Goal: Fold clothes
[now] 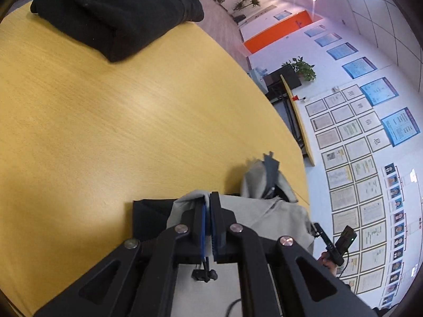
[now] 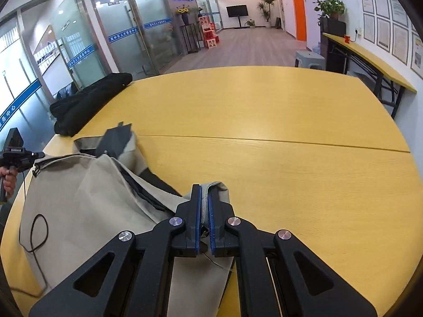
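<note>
A light grey garment [image 2: 87, 200] with a dark lining lies bunched at the near edge of the yellow table [image 2: 277, 121]. My right gripper [image 2: 205, 187] is shut on a fold of its grey edge, just above the tabletop. In the left wrist view my left gripper [image 1: 207, 196] is shut on another grey edge of the same garment [image 1: 267, 211]. Its dark collar part [image 1: 271, 169] sticks up behind. A thin black cord [image 2: 35, 227] loops over the grey cloth.
A folded black garment [image 1: 116, 13] sits at the far corner of the table [image 1: 105, 121], also seen as a black pile [image 2: 84, 103] at the left. A hand holds the other gripper's handle [image 2: 13, 155]. A narrow side table [image 2: 370, 58] stands by the wall.
</note>
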A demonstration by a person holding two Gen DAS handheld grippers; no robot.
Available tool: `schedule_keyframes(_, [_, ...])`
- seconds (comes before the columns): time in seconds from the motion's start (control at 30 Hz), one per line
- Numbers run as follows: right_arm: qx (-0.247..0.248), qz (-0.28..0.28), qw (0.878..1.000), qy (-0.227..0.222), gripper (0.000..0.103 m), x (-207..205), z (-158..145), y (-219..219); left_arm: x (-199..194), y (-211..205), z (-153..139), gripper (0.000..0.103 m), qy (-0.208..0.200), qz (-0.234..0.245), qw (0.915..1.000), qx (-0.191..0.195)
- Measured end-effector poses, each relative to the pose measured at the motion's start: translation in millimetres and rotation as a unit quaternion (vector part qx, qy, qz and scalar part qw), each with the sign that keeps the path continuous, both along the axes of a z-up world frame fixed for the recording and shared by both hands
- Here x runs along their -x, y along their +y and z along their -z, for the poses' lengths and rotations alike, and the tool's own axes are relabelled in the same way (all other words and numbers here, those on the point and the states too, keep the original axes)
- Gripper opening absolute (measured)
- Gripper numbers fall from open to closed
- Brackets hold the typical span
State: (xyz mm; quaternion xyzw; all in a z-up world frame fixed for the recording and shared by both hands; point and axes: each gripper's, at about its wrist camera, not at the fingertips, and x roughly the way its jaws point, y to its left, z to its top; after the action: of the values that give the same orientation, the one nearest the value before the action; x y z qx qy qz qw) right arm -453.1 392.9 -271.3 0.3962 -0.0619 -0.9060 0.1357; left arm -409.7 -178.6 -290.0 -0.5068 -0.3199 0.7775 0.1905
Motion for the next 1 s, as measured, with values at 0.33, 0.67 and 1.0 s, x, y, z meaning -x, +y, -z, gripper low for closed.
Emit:
schedule_keyframes(0.33, [0.015, 0.027, 0.996, 0.084, 0.102, -43, -52, 13, -37, -19, -55, 0.089, 0.105, -0.033, 0.9927, 0.049])
schedule_keyframes(0.67, [-0.116, -0.063, 0.991, -0.024, 0.082, 3, 21, -36, -32, 70, -25, 0.098, 0.123, 0.139, 0.9749, 0.123])
schedule_keyframes(1.0, [-0.135, 0.057, 0.988, 0.048, 0.082, 33, -10, 1, -3, 55, 18, 0.090, 0.059, 0.098, 0.9771, 0.179])
